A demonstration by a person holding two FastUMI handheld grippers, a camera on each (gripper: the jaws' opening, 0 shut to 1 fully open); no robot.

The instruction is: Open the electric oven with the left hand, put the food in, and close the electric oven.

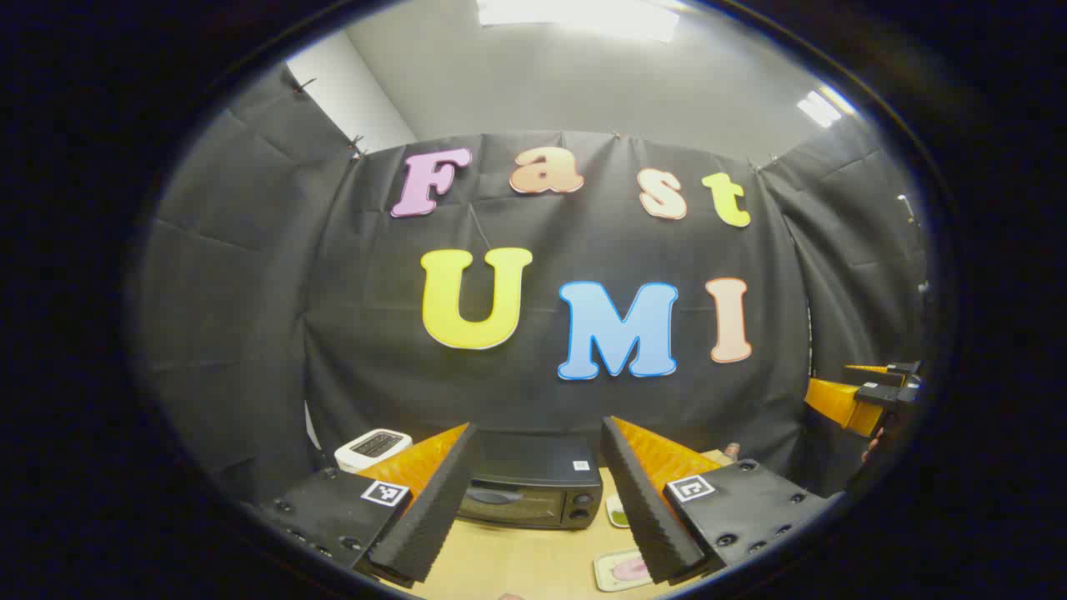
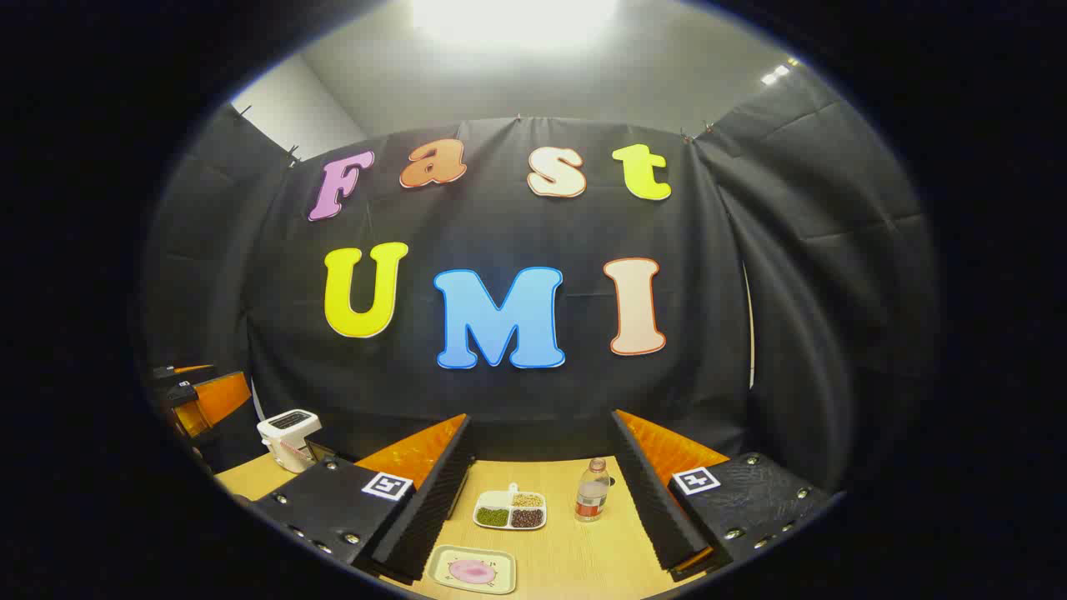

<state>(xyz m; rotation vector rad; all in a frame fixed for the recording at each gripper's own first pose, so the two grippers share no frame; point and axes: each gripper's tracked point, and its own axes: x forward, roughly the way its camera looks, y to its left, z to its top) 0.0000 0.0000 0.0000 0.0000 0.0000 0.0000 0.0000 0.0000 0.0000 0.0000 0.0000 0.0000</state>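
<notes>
- Oven [image 1: 533, 492], small black electric countertop box with dark glass door, sits shut at the back of the light wood table [image 2: 575, 550], well ahead of the left gripper [image 1: 533, 500], whose jaws are wide and empty.
- Right gripper [image 2: 538, 508] is also wide and empty; pink food on the pale rectangular tray [image 2: 472, 570] lies just below it.
- Risk: light oven may slide when the door is pulled.
- Risk: clear bottle [image 2: 591, 492] and divided white dish of beans [image 2: 510, 509] stand near the tray; a low reach could knock them.

The pale wooden table [image 2: 567, 550] before me carries the black electric oven [image 1: 533, 492], door shut, with a white toaster [image 2: 288, 437] off to its left. Nearer me lies a tray with a pink piece of food [image 2: 472, 571]; behind it sit a divided dish of beans and grains [image 2: 510, 510] and an upright bottle [image 2: 591, 492].
</notes>
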